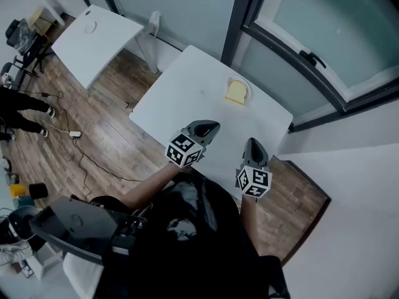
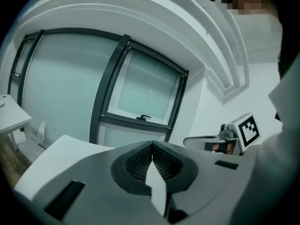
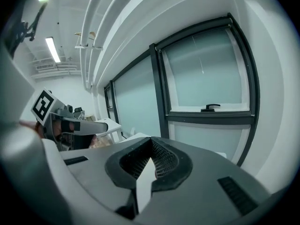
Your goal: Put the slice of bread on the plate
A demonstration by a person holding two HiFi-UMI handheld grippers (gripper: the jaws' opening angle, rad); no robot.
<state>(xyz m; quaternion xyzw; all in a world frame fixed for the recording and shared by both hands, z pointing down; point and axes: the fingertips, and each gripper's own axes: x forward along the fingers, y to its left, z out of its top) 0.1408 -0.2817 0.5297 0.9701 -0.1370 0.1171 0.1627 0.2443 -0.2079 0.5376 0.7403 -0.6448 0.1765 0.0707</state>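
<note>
Table [image 1: 187, 92] fills the middle. Left gripper [image 1: 209, 128] and right gripper [image 1: 254, 143], both clenched on nothing, hover at six o'clock. Plate [image 1: 249, 91], at twelve o'clock, carries the slice of bread [image 1: 235, 93]. The task looks done, so best hold clear without nudging it.

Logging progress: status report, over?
Left claw shut, empty. Right claw shut, empty. Bread slice on plate, far end of table. Nothing in the way.
</note>
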